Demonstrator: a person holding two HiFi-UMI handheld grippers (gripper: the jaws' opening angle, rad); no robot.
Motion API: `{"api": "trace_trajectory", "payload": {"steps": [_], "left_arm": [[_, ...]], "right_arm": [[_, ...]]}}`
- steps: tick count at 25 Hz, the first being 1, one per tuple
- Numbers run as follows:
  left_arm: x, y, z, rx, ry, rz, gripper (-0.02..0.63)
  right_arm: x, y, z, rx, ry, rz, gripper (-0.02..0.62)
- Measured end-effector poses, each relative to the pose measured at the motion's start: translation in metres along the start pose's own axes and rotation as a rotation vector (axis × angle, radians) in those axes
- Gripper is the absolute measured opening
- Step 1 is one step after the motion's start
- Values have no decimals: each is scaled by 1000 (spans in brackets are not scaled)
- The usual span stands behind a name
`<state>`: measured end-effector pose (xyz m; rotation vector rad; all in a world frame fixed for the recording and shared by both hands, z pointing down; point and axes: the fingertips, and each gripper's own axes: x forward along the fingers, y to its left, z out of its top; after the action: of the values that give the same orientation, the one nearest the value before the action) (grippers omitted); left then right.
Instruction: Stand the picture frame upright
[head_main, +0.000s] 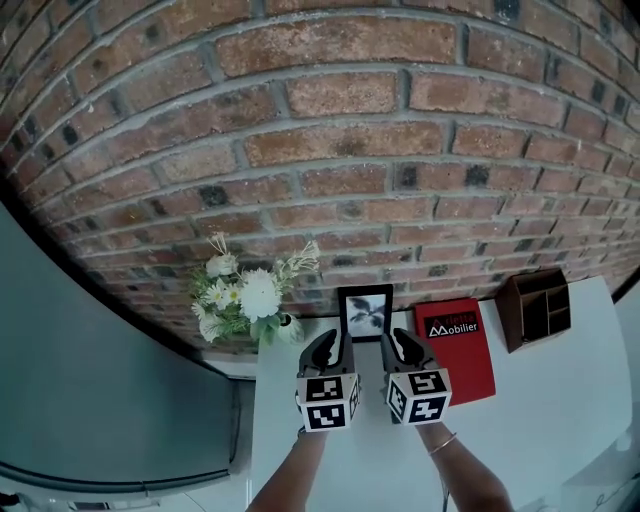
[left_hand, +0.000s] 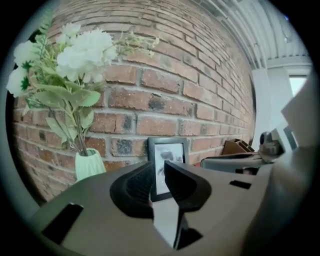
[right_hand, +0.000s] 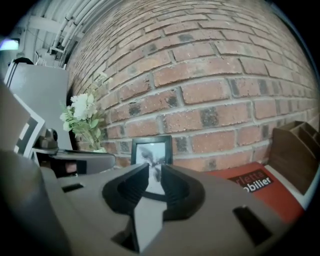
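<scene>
A black picture frame (head_main: 364, 313) with a pale plant print stands upright against the brick wall, at the back of the white table (head_main: 540, 420). My left gripper (head_main: 333, 348) and right gripper (head_main: 403, 348) hover side by side just in front of it, not touching it. In the left gripper view the picture frame (left_hand: 170, 155) shows through the gap of my left gripper (left_hand: 159, 177), whose jaws are apart with nothing between them. In the right gripper view the picture frame (right_hand: 151, 150) likewise shows beyond my right gripper (right_hand: 155, 175), which is open and empty.
A pale green vase of white flowers (head_main: 250, 298) stands left of the frame. A red book (head_main: 462, 345) lies flat to its right, with a brown wooden organizer (head_main: 535, 308) beyond it. A tall grey appliance (head_main: 90, 380) borders the table's left edge.
</scene>
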<state>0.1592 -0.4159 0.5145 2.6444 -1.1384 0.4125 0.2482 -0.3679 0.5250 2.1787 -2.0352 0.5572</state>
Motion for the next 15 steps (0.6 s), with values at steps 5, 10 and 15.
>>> {"api": "trace_trajectory", "payload": {"steps": [5,10,15], "left_arm": [[-26,-11,4,19,-5,-49,29],[-60,-14,9,23,-31,-69,4],[-99,-18,19,32,-67,-88,-6]], "right_arm": [[-25,14,3,-1,8,29,78],[-58,26,10,-14,-3,49,78],[-96,39,18,-24,-19,67,77]]}}
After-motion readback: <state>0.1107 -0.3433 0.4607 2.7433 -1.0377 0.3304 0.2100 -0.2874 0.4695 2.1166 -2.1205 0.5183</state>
